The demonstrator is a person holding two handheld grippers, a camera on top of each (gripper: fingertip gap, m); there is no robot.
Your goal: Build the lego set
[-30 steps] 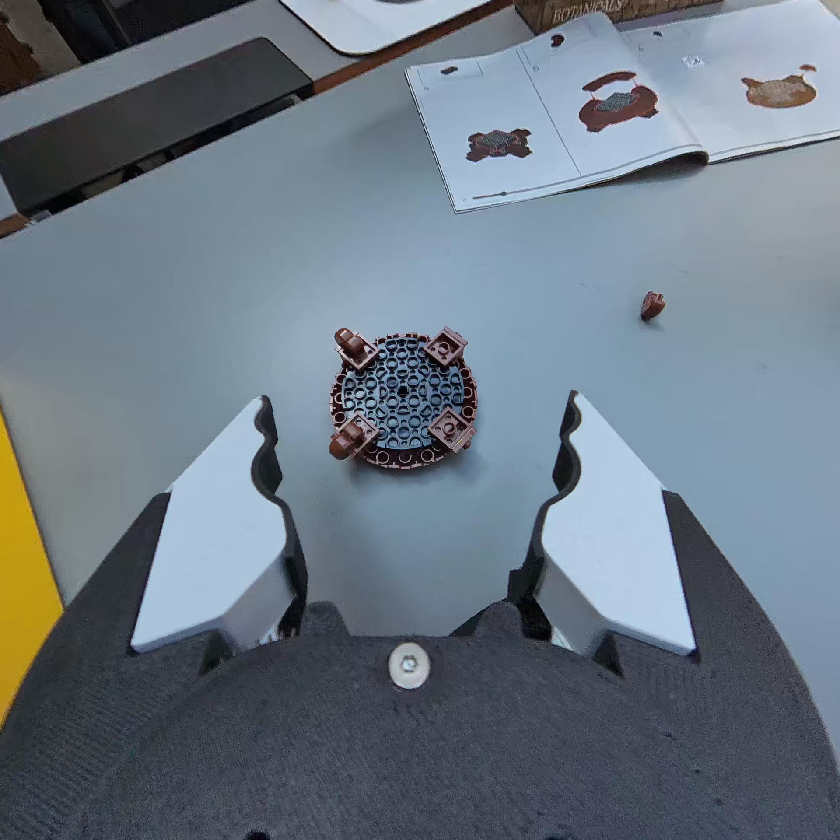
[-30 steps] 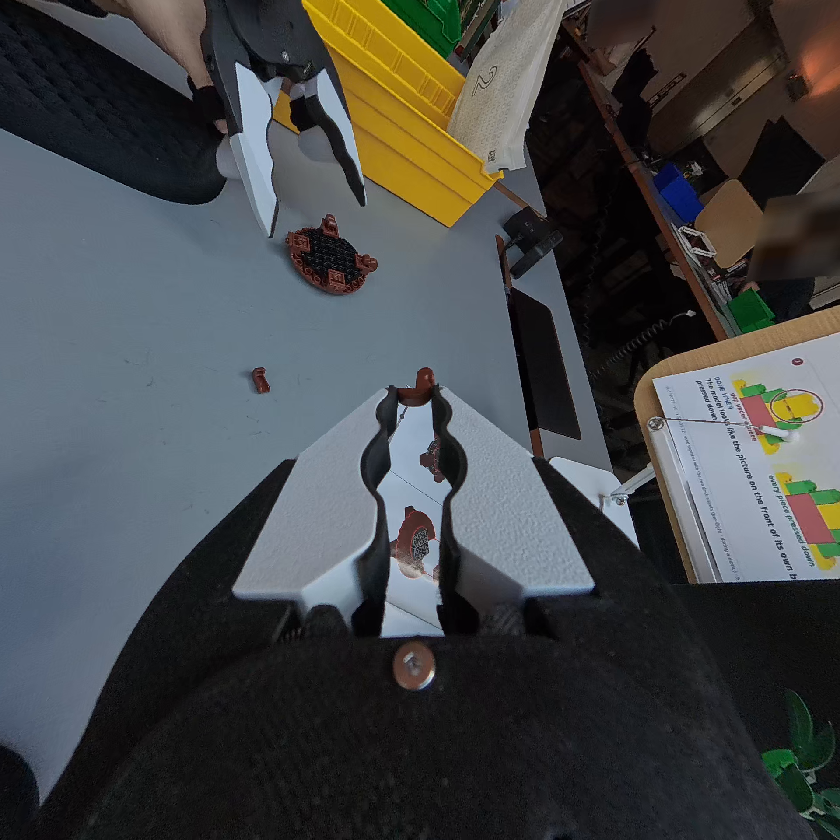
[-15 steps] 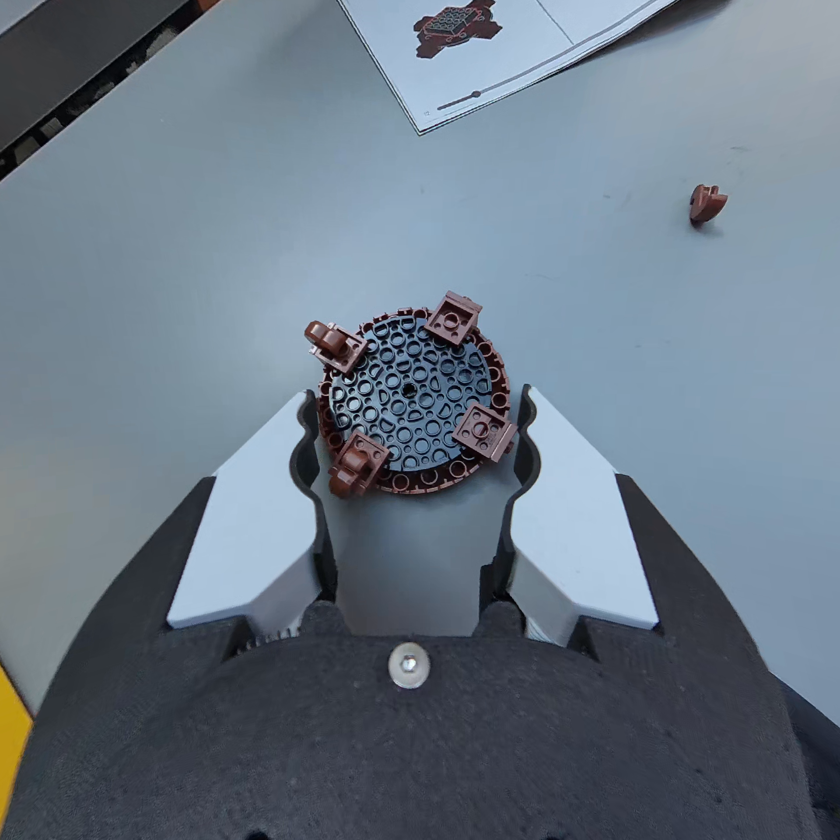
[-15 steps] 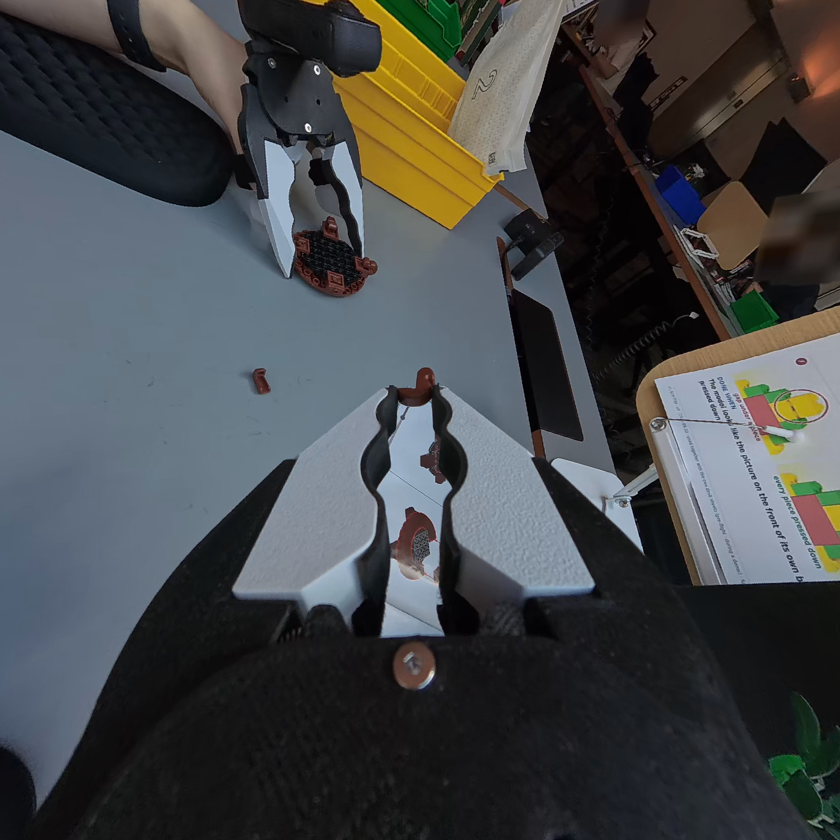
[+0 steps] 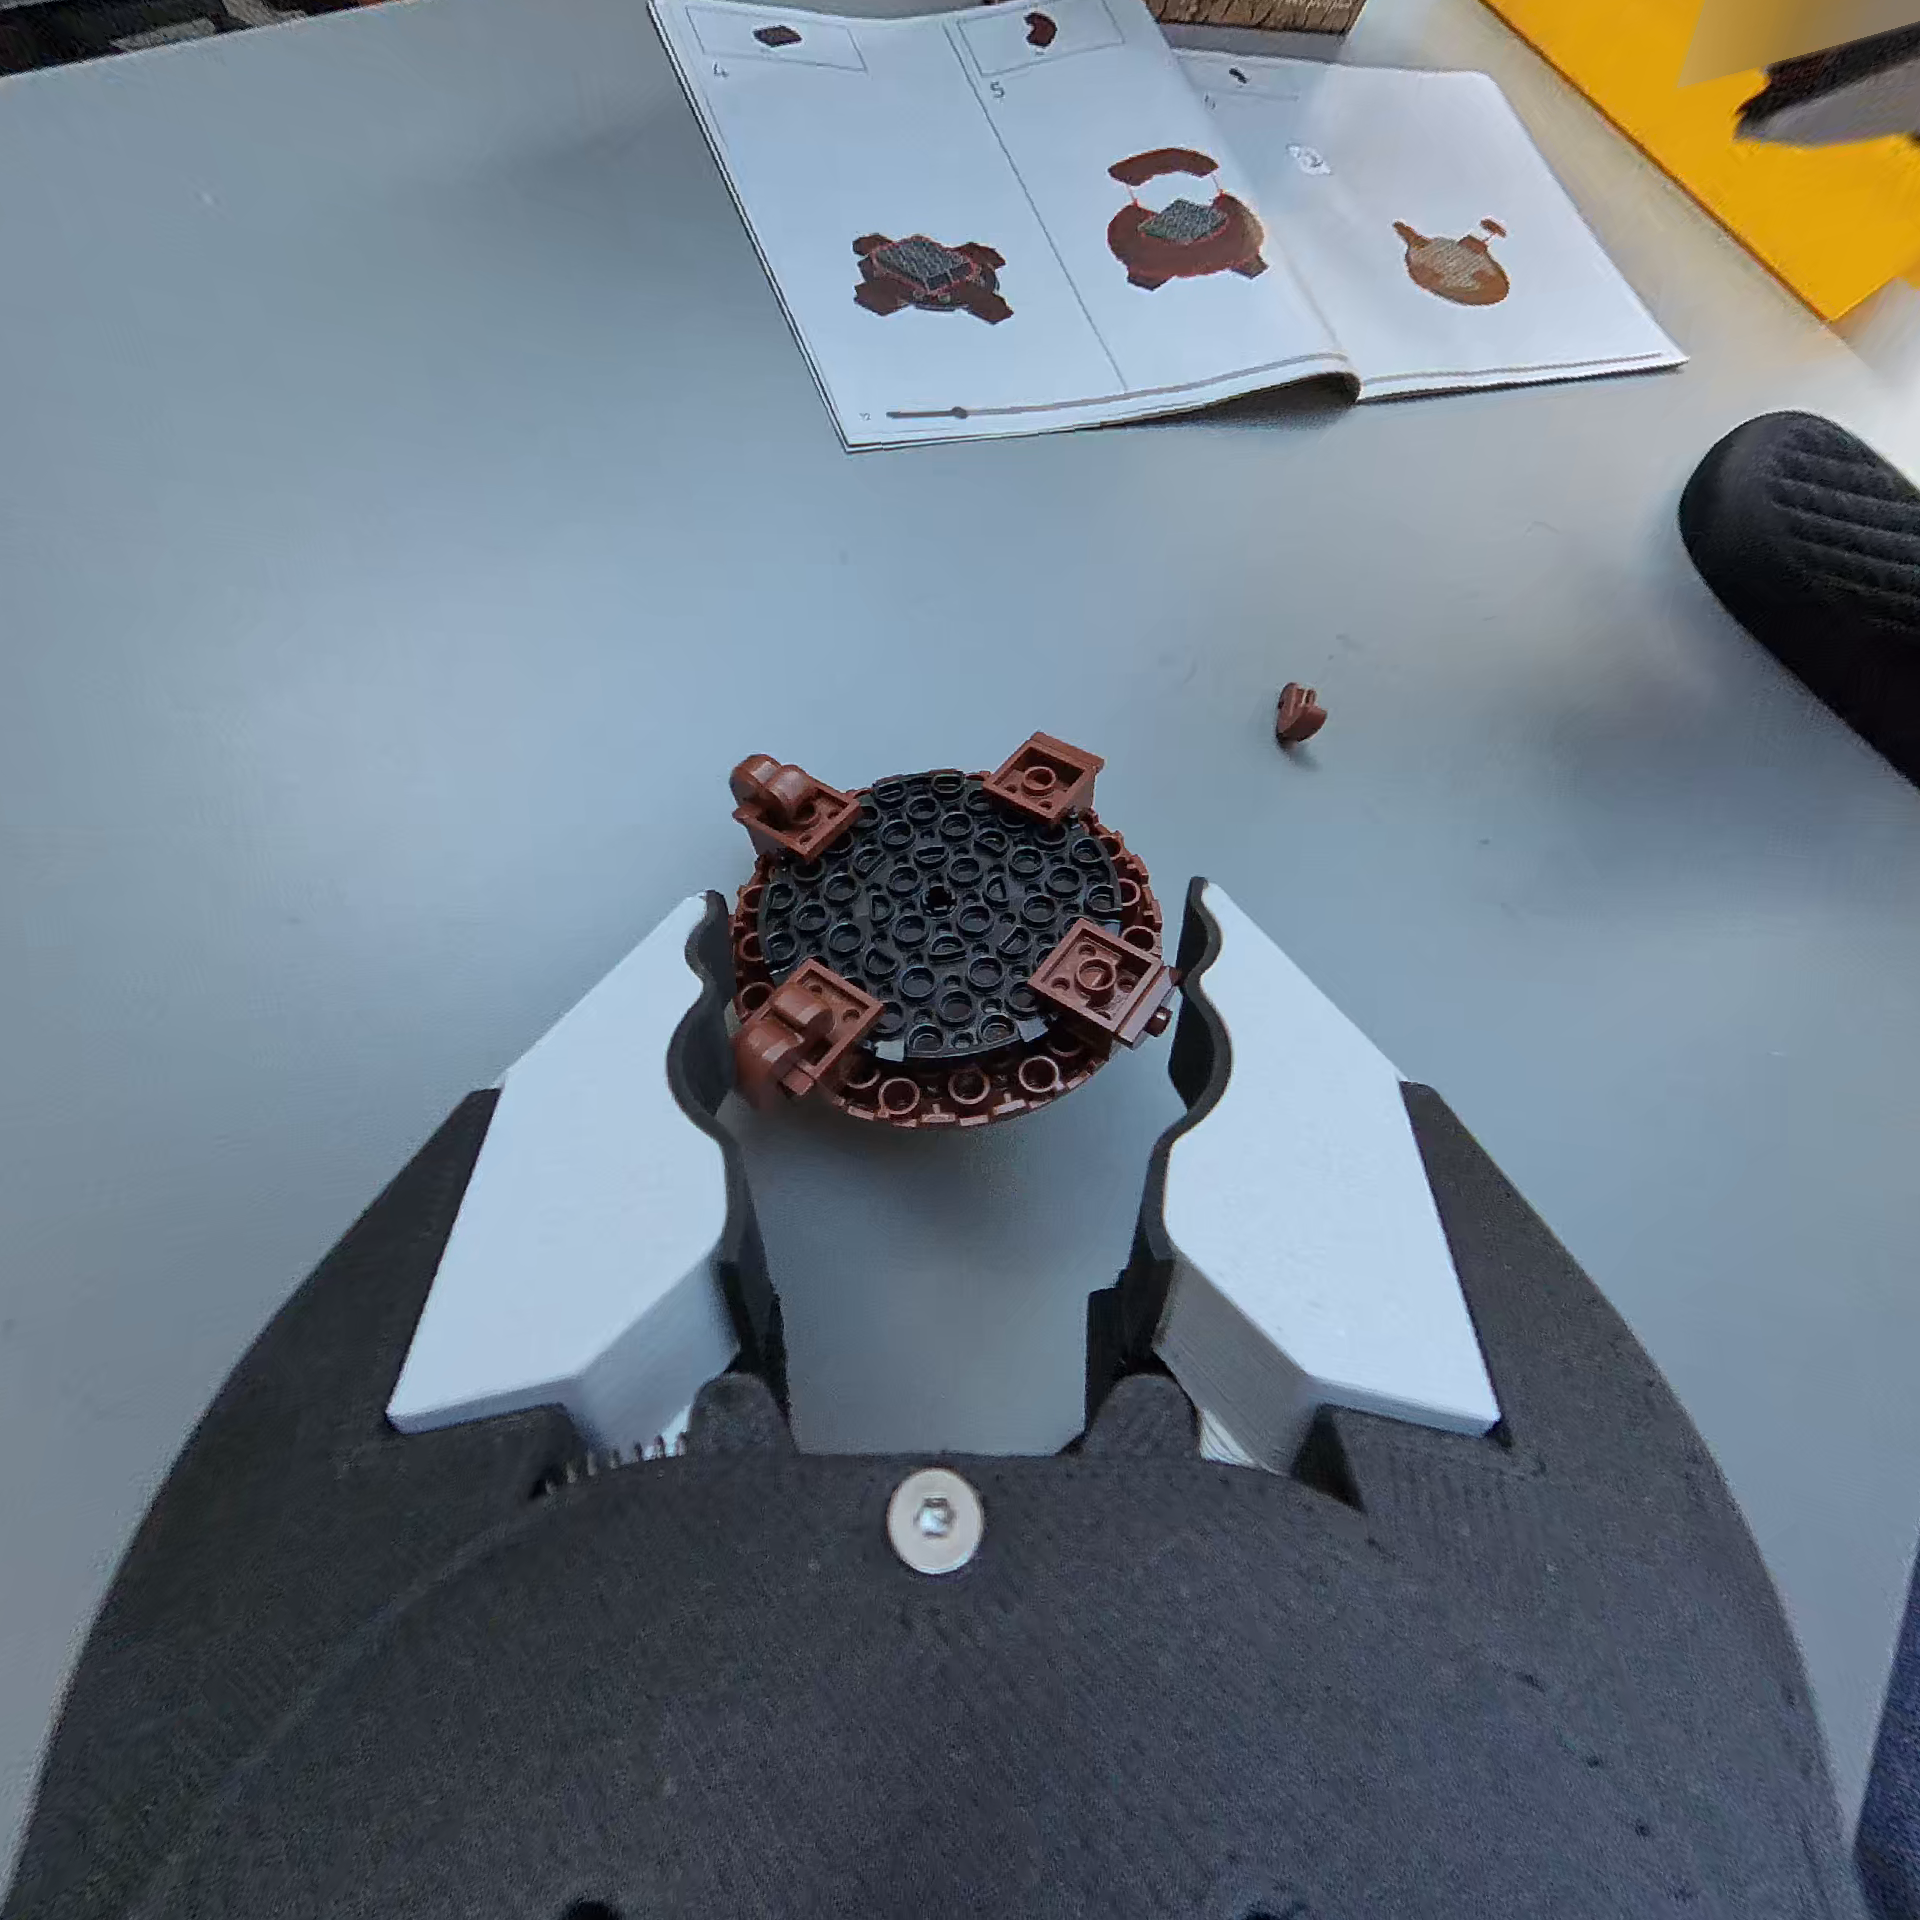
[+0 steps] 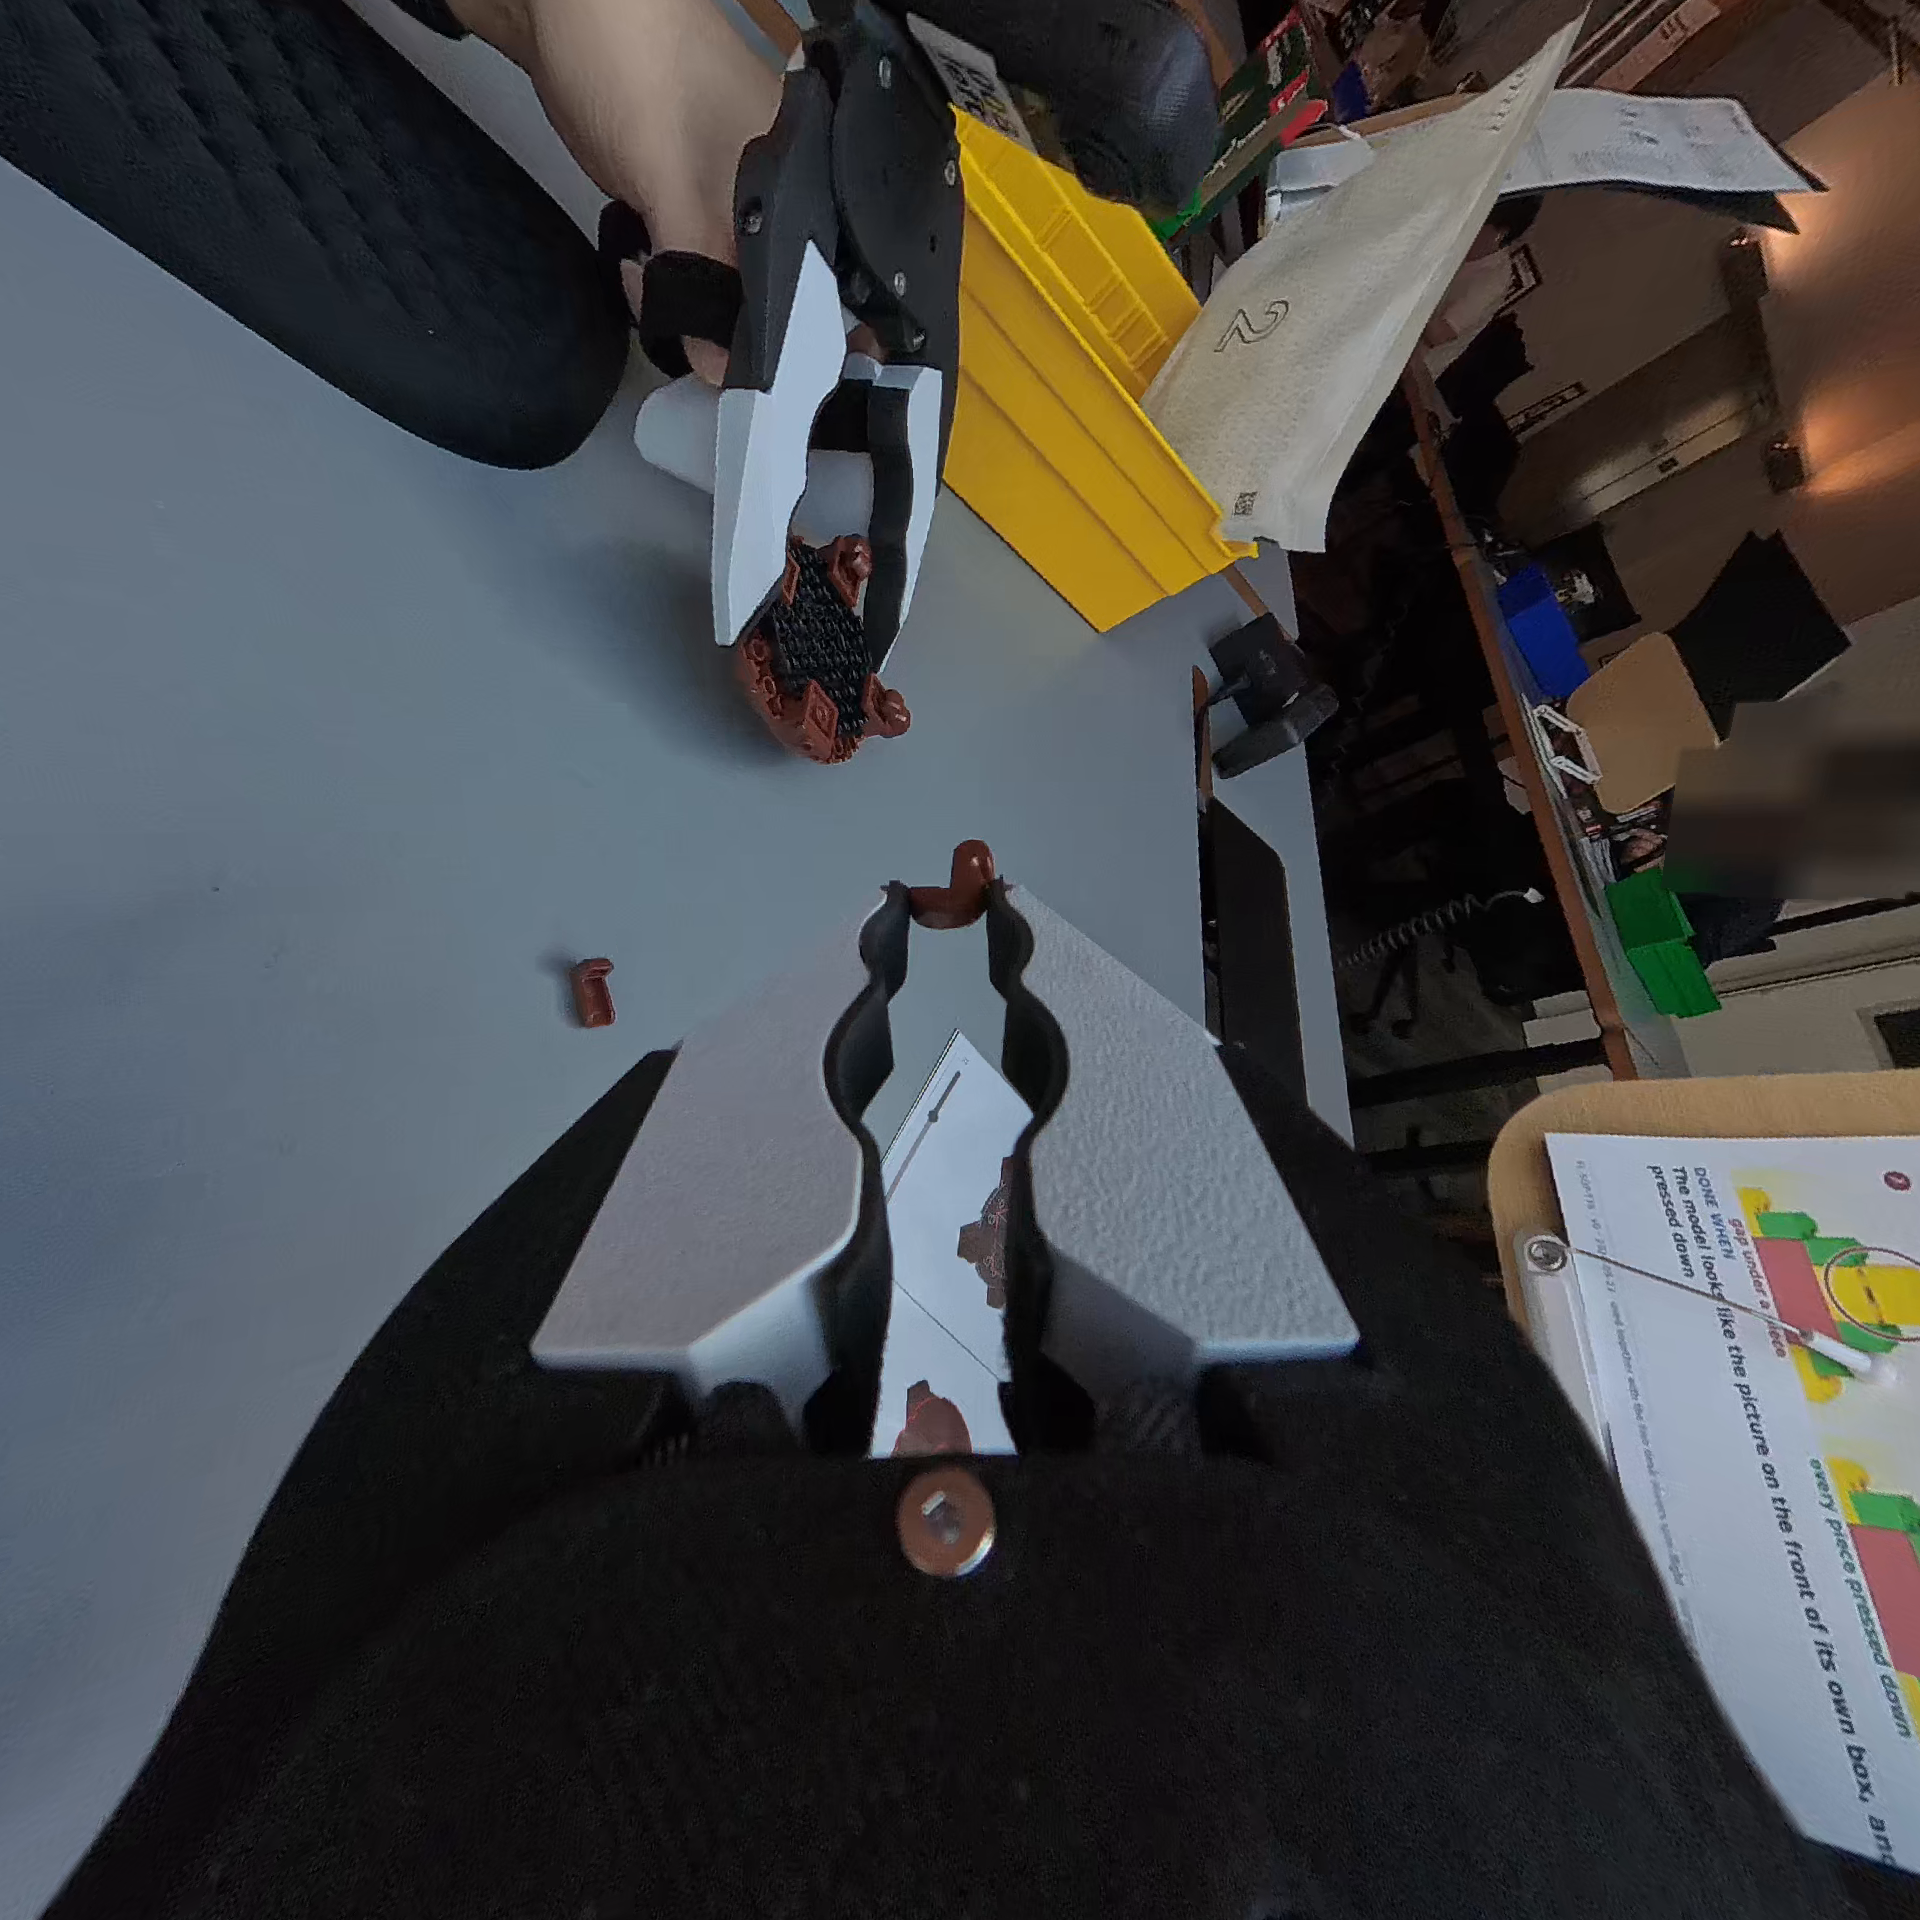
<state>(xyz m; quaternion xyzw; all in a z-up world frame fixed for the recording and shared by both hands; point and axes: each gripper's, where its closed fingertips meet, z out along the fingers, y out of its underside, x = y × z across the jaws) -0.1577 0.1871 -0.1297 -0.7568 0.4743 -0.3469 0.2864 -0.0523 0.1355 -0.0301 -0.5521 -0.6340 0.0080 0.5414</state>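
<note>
A round lego assembly point(image 5: 940, 935), a black disc on a brown ring with small brown pieces at its four corners, sits between my left gripper's point(image 5: 954, 904) fingers. The left gripper is shut on its sides. In the right wrist view the assembly point(image 6: 821, 655) is tilted up on edge in that gripper point(image 6: 821, 623), low over the grey table point(image 6: 312, 831). My right gripper point(image 6: 945, 899) is shut on a small brown piece point(image 6: 961, 883) at its fingertips, short of the assembly. Another small brown piece point(image 5: 1299, 714) lies loose on the table, also in the right wrist view point(image 6: 592, 992).
An open instruction booklet point(image 5: 1143, 229) lies beyond the assembly. A yellow bin point(image 6: 1060, 364) and a paper bag point(image 6: 1299, 343) stand behind the left gripper. A black padded rest point(image 6: 260, 208) lies at the far left. The table edge point(image 6: 1195, 831) and a printed sheet point(image 6: 1766, 1403) are to the right.
My left gripper moved down around the round assembly, closed on its sides and tipped it up off the table. My right gripper stayed shut on its small brown piece.
</note>
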